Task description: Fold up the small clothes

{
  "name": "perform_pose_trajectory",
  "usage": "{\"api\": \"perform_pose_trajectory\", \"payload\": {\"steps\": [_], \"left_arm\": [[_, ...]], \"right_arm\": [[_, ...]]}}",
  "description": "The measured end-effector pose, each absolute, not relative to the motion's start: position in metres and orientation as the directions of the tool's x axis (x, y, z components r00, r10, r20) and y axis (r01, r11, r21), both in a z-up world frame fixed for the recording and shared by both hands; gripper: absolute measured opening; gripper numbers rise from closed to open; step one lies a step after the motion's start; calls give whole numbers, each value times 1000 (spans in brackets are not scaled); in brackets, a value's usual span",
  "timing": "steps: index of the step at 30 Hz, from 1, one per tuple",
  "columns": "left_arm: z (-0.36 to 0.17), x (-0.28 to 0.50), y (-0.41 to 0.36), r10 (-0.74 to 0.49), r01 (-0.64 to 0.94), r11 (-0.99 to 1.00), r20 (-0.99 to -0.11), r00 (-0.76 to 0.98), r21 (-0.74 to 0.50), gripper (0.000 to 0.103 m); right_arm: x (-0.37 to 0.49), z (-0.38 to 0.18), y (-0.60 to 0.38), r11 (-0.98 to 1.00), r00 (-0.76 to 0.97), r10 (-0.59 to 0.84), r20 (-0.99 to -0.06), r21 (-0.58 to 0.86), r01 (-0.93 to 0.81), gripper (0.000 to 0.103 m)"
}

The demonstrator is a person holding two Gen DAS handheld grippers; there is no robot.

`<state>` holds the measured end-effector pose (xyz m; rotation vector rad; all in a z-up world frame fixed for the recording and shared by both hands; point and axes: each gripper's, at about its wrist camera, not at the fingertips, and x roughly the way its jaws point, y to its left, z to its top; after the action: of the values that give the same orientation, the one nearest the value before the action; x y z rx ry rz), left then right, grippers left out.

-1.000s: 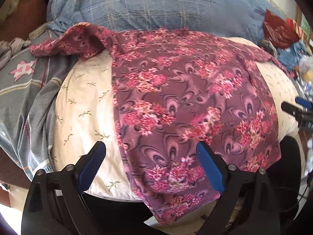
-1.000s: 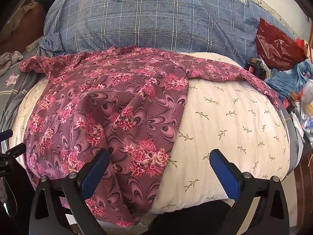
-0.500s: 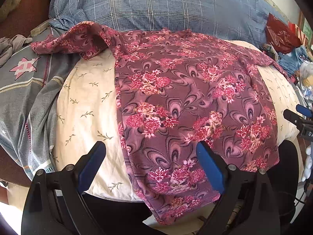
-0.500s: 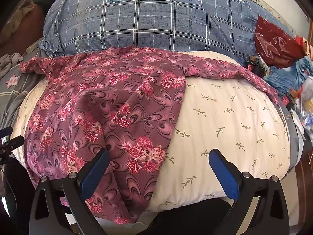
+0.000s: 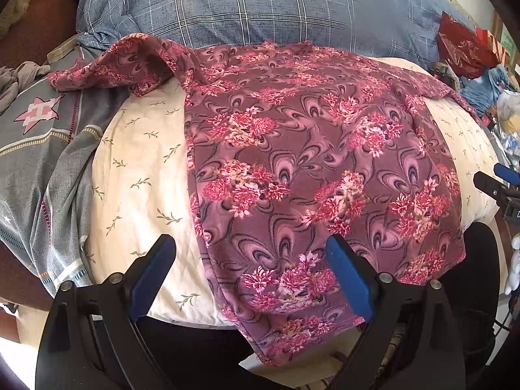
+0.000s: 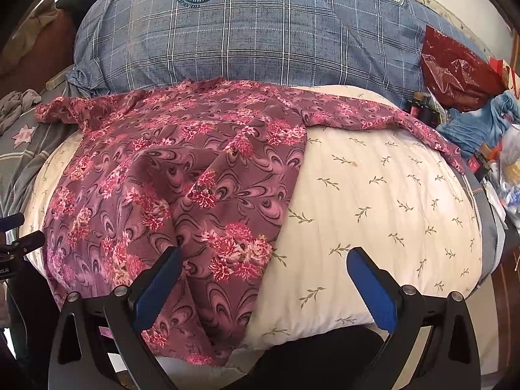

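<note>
Floral shirt (image 5: 308, 162) spread flat over cream pillow (image 5: 136, 175) on the bed, near hem hanging over the pillow's near edge. Sleeves stretched out left and right along the far side, just before blue checked pillow (image 6: 260, 39). Left gripper (image 5: 250, 276) hovering above the near hem, fingers wide apart, holding nothing. Right gripper (image 6: 263, 279) likewise wide apart, empty, above the shirt's right edge.
</note>
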<state>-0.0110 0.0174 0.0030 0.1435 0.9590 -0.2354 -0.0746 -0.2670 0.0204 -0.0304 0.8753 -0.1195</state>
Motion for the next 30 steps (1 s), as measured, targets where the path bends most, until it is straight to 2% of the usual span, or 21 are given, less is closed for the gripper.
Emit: {"api": "perform_pose_trajectory", "payload": {"steps": [25,30], "left_arm": [[-3,-3,9,-139,274,962,-838,528,14,95],[-2,6,24,-162,244,969,-850,501,-41,95]], "right_arm": [[-71,11,-270,993,617,-108,-780,-58,101,101],[-68,7,-279,992,601,-94,-794,-25,122,97]]}}
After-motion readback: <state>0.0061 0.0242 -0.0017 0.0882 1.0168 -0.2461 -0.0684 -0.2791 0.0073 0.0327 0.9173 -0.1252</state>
